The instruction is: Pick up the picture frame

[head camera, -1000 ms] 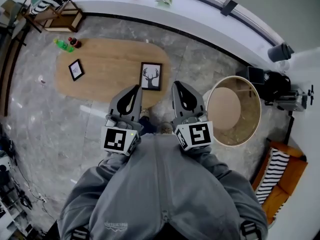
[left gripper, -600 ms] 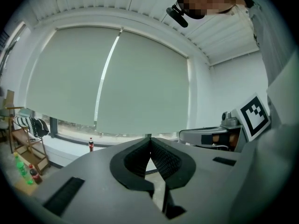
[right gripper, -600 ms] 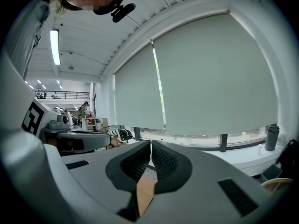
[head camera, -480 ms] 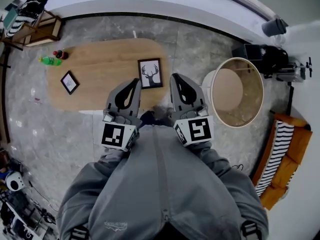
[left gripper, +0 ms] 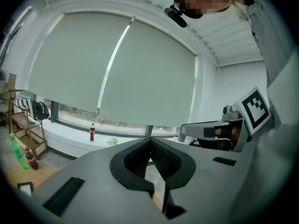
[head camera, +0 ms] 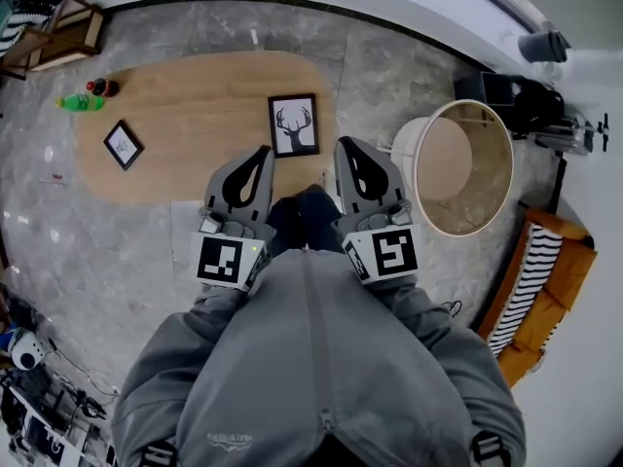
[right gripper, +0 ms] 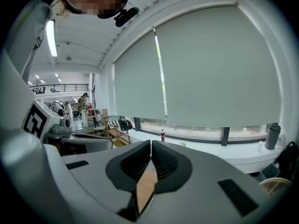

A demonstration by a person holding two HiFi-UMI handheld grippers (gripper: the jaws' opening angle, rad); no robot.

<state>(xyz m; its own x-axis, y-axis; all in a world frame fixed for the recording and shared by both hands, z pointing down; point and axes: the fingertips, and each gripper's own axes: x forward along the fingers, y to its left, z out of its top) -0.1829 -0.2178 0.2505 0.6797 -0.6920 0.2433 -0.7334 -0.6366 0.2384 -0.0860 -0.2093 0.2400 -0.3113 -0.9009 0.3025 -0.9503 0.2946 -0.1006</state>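
On the wooden tabletop [head camera: 195,90], a small picture frame [head camera: 123,145] lies at the left part. The left tongs [head camera: 264,152] are closed and empty above the near edge. The deer picture frame [head camera: 294,125] lies flat near the right end. The right tongs [head camera: 343,145], beside that end, are also closed and empty.

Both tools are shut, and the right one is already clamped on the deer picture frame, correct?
Not quite. The left tool and right tool are both shut, but the right one holds nothing: the right gripper view shows its jaws together with nothing between. The deer picture frame lies on the wooden table.
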